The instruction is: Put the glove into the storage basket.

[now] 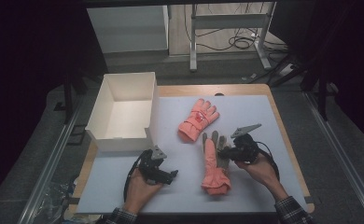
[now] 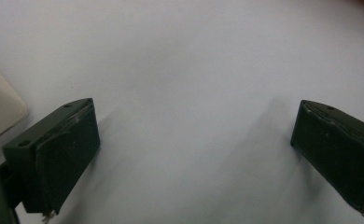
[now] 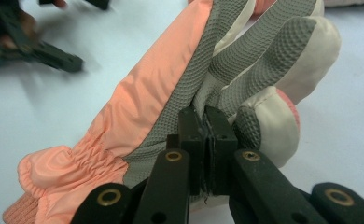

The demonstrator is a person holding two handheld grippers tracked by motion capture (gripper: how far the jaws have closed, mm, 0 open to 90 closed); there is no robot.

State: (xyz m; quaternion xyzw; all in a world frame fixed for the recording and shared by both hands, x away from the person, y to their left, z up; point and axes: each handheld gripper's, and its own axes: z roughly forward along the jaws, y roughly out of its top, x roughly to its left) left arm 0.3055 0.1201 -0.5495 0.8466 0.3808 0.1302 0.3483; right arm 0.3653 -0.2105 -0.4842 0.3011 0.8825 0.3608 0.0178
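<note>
Near the tabletop's (image 1: 273, 140) front edge, a salmon nylon glove (image 1: 214, 163) with a grey, dimpled rubber palm is being pinched by the clenched right hand-held gripper (image 3: 204, 125). The left hand-held gripper (image 2: 194, 140) is being held released over smooth white surface, beside a rectangular white box (image 1: 124, 112).
</note>
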